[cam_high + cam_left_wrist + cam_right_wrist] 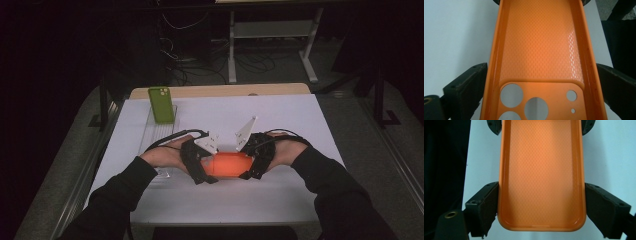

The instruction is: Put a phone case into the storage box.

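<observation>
I have the orange phone case (229,165) between both grippers, at about six o'clock on the white table (260,115), hollow side up. The left gripper (212,167) straddles the camera-cutout end; in the left gripper view its jaws sit against the case's (541,50) two long walls, so I read it as gripping the case across its width. The right gripper (247,167) takes the plain end, and in the right gripper view its jaws press the case's (541,175) side walls the same way: also clamped on the case.

The green phone (161,104) stands in a clear holder (152,137) at about ten o'clock from the case, well apart from it.

I judge the step to be steadying the empty case between both grippers, perhaps to ready it for the phone. To do that well I'd keep both grips light, since the soft walls bow inward under pressure, hold both ends level so the case doesn't twist, and keep the opening facing up.
</observation>
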Action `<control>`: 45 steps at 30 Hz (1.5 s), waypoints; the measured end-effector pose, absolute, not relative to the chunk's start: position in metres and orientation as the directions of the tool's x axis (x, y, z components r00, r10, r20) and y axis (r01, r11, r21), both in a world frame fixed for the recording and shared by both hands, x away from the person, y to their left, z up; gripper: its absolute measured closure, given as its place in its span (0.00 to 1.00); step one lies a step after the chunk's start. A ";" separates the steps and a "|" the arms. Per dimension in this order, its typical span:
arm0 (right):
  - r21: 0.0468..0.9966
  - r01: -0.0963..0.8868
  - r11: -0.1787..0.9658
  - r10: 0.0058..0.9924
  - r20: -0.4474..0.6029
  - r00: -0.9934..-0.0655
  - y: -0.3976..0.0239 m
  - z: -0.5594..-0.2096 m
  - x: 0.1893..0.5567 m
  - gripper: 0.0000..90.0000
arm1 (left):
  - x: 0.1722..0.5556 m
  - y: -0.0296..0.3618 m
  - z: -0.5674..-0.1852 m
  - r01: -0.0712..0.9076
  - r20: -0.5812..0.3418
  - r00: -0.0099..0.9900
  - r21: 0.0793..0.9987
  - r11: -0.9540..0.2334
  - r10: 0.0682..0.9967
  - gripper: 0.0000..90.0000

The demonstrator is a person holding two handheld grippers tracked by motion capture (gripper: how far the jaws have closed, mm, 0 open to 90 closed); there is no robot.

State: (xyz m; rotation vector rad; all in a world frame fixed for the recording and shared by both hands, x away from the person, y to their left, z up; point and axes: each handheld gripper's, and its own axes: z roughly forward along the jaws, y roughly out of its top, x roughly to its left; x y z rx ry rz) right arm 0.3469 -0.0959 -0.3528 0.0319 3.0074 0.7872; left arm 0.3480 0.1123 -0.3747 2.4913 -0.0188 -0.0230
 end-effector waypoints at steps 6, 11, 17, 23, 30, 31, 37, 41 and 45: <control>0.490 0.013 0.872 0.027 -0.022 -0.999 -0.096 -0.352 0.348 0.17 | 0.350 0.114 -0.375 0.001 -0.007 1.000 0.609 -0.793 -0.004 0.11; 0.488 0.020 0.873 0.036 -0.023 -0.999 -0.097 -0.352 0.349 0.17 | 0.351 0.115 -0.375 0.005 -0.018 1.000 0.607 -0.795 -0.008 0.16; 0.491 0.020 0.871 0.028 -0.010 -1.000 -0.097 -0.352 0.350 0.17 | 0.352 0.115 -0.376 0.023 -0.047 0.999 0.605 -0.796 -0.007 0.17; 0.510 0.038 0.859 0.027 0.028 -0.999 -0.098 -0.353 0.349 0.14 | 0.347 0.115 -0.373 0.028 -0.054 0.999 0.599 -0.801 -0.006 0.18; 0.573 0.148 0.806 0.130 0.073 -0.989 -0.116 -0.350 0.350 0.03 | 0.337 0.118 -0.375 0.081 -0.031 0.996 0.619 -0.781 0.078 0.18; 0.580 0.162 0.798 0.149 0.070 -0.986 -0.119 -0.350 0.350 0.02 | 0.335 0.118 -0.377 0.093 -0.022 0.995 0.606 -0.790 0.101 0.18; 0.642 0.200 0.740 0.223 0.046 -0.974 -0.139 -0.355 0.351 0.02 | 0.330 0.116 -0.387 0.160 -0.003 0.981 0.576 -0.802 0.194 0.18; 0.662 0.249 0.707 0.299 0.039 -0.954 -0.147 -0.362 0.349 0.02 | 0.332 0.116 -0.391 0.234 -0.001 0.959 0.571 -0.787 0.284 0.18; 0.680 0.334 0.653 0.403 0.061 -0.913 -0.152 -0.369 0.348 0.01 | 0.335 0.118 -0.393 0.295 0.015 0.931 0.555 -0.778 0.364 0.18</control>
